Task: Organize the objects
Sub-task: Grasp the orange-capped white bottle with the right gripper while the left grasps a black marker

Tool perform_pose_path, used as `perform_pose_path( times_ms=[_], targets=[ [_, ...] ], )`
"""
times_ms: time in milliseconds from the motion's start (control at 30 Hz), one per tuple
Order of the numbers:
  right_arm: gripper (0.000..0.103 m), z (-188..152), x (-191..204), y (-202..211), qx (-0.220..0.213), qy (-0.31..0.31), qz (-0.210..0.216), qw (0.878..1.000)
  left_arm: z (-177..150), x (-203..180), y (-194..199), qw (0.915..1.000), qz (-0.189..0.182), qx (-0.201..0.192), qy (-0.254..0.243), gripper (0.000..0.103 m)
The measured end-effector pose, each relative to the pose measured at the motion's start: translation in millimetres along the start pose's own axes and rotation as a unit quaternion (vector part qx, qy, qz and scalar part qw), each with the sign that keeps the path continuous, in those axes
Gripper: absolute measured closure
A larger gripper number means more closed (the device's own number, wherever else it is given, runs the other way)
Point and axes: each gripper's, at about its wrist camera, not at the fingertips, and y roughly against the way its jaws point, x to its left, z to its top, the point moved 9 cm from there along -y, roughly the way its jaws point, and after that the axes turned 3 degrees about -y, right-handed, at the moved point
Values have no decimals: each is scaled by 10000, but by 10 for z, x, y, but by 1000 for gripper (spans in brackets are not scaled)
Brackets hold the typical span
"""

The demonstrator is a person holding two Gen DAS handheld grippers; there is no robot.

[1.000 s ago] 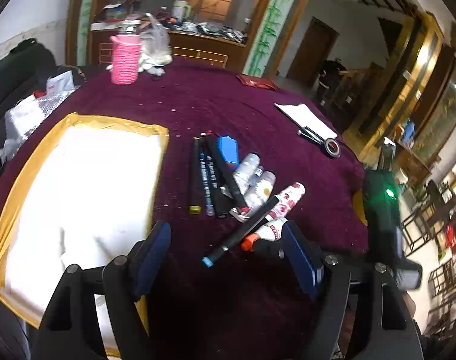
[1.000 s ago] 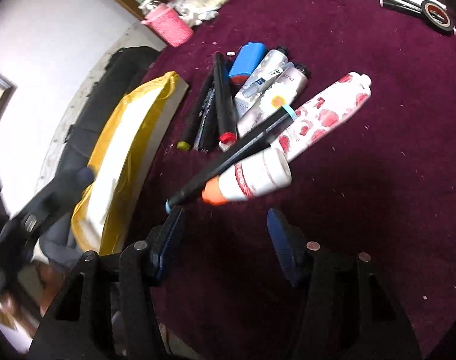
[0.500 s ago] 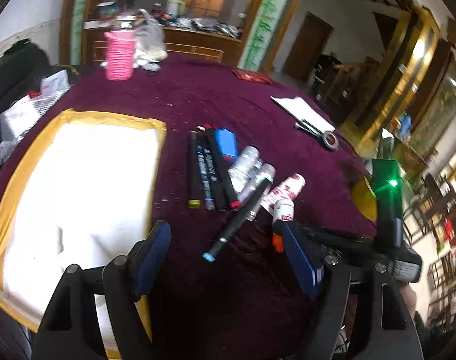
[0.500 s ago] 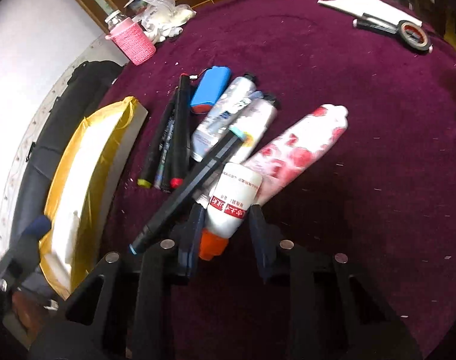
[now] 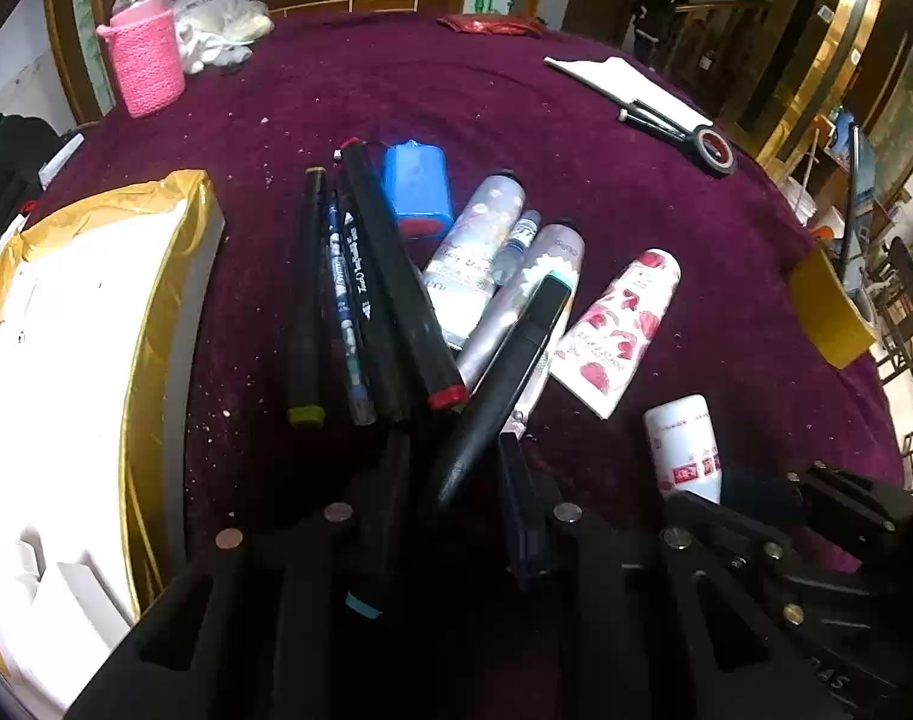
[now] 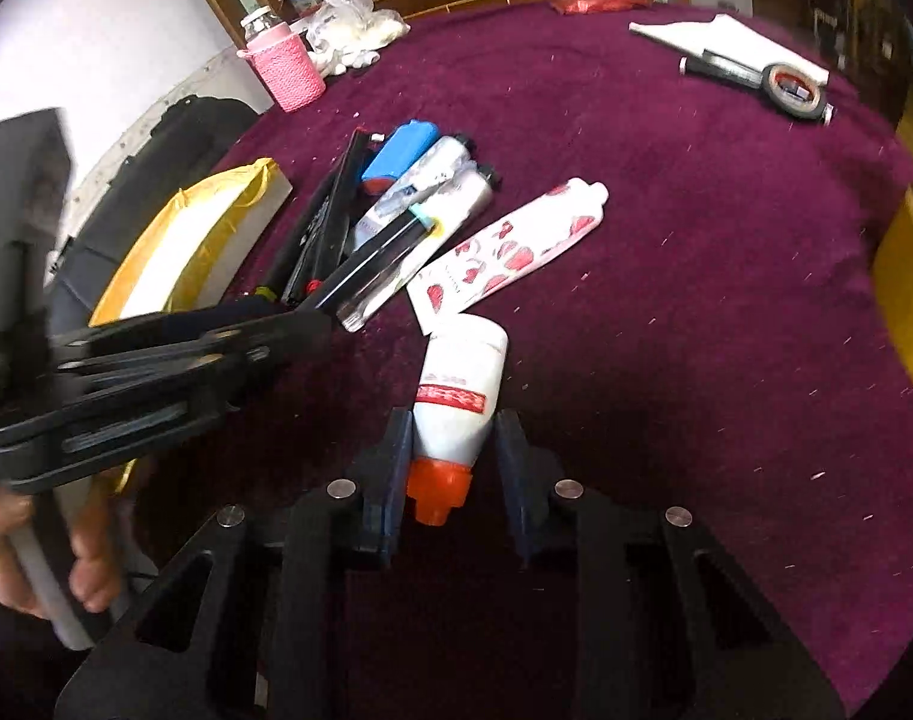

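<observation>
My left gripper (image 5: 456, 480) has just closed its jaws around the long black teal-tipped marker (image 5: 504, 354); my right gripper's (image 6: 450, 468) jaws clamp the white orange-capped glue bottle (image 6: 456, 396) above the maroon-clothed bench (image 6: 696, 300).

A deep purple cloth (image 5: 576, 138) with a rough, napped pile, flecked with pale crumbs, fills the middle of both frames. On it lie black marker pens (image 5: 390, 282) of smooth, glossy plastic and silvery squeeze tubes (image 5: 474, 264) with a satin sheen. Upper left stands a jar in a pink knitted sleeve (image 5: 147, 63). The black grippers look like matt plastic with bright metal rivets.
</observation>
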Motion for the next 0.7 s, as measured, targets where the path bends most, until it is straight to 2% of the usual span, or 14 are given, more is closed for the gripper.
perform_pose_path(
  times_ms=[67,100,133,200,300,633,700],
  targets=[
    [76,-13,16,1,-36,113,23,9999,-34,3,17,9999,86,-18,-52,79],
    [75,-18,23,0,-49,155,56,9999,-66,0,37,10000,49,12,13,88],
    [75,-18,27,-3,-59,180,74,9998,-117,-35,56,9998,-123,96,94,90],
    [76,-13,32,-10,-32,167,56,9998,-223,-89,121,9987,-389,248,236,90],
    [76,-26,43,-5,-59,271,30,9996,-297,-168,177,9976,-555,285,315,90],
    [76,-10,60,-17,-105,305,17,9995,-203,-208,73,9987,-454,110,198,90],
    [76,-3,62,-17,-81,310,-4,9995,-175,-217,96,9986,-493,-33,178,90]
  ],
)
